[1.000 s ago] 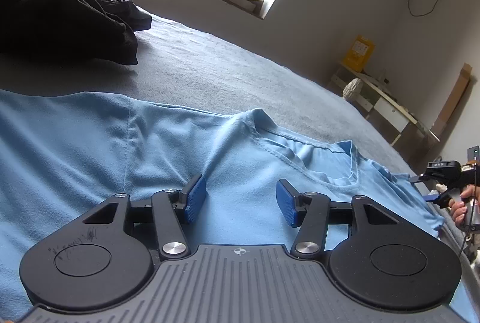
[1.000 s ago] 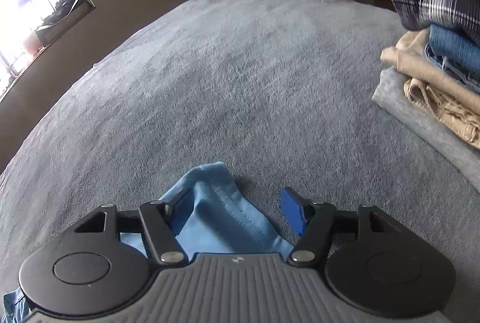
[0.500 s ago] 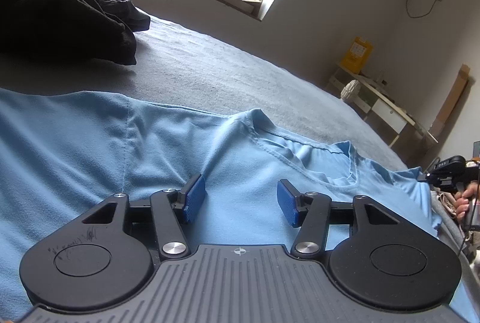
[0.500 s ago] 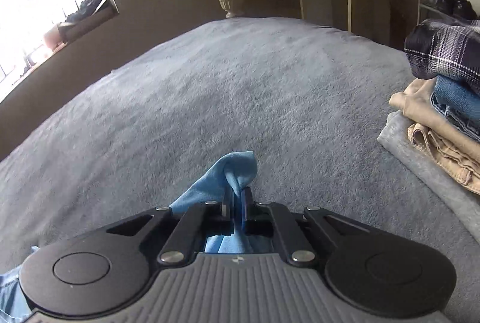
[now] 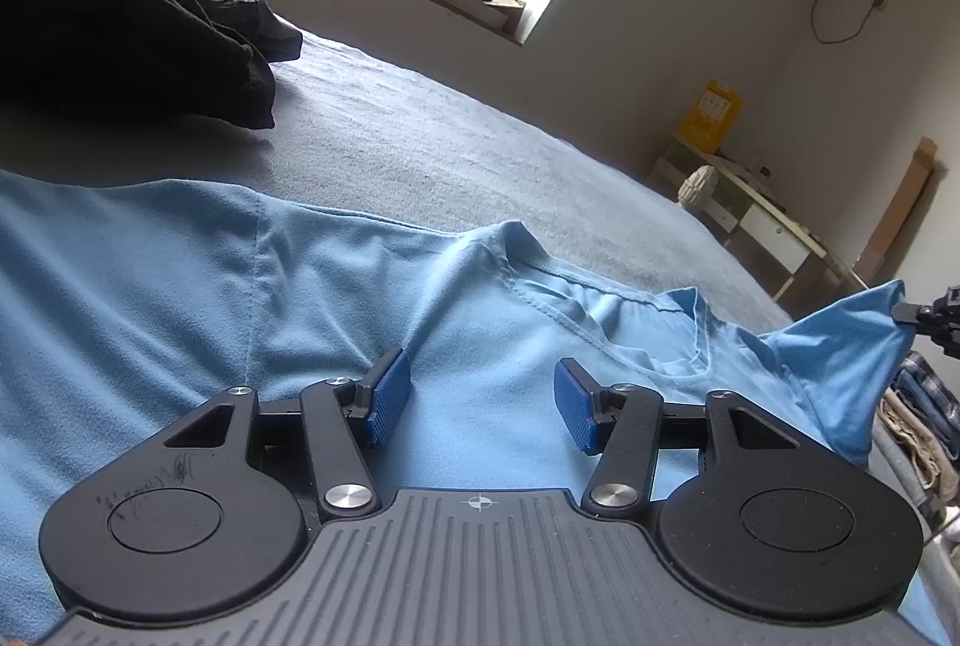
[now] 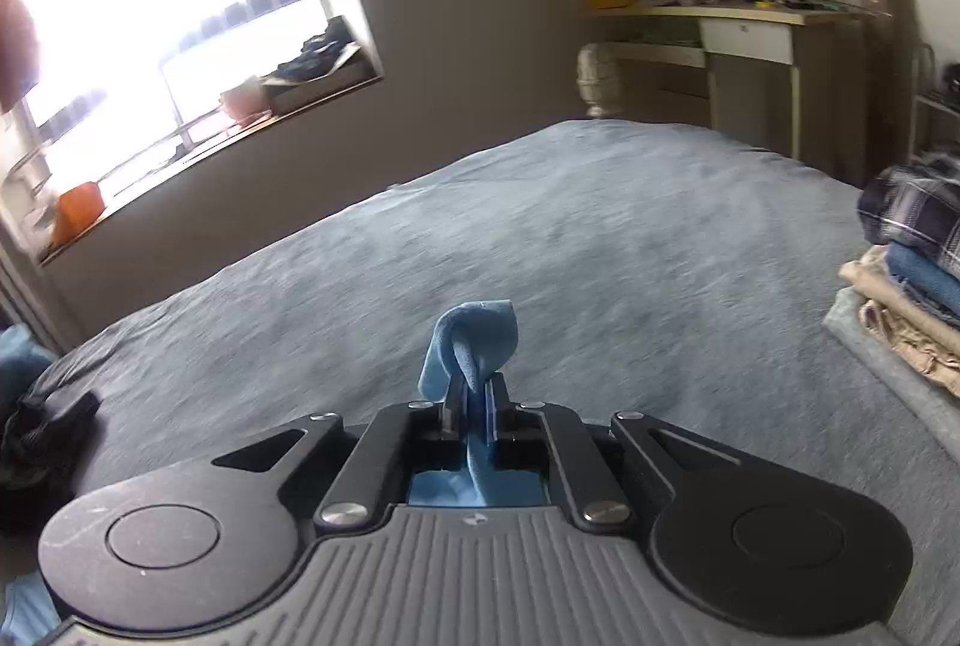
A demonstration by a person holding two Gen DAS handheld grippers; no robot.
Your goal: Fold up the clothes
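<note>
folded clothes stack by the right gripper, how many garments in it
4 visible in the folded stack: plaid on top, blue denim beneath, beige under that, grey at the bottom. The frame edge cuts the pile, so more may be hidden.

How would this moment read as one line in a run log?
right gripper: shut on blue T-shirt sleeve, lifted off grey bed | left gripper: open over shirt | fold: not yet made

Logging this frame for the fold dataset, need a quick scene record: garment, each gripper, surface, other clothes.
garment: light blue T-shirt, spread flat, neckline facing up, one corner lifted at the right
left gripper: open, over the shirt's chest, nothing between the pads
right gripper: shut on a bunched fold of the shirt, raised off the bed
surface: grey bed cover
other clothes: folded stack, plaid on top; loose black garments on the far left
</note>
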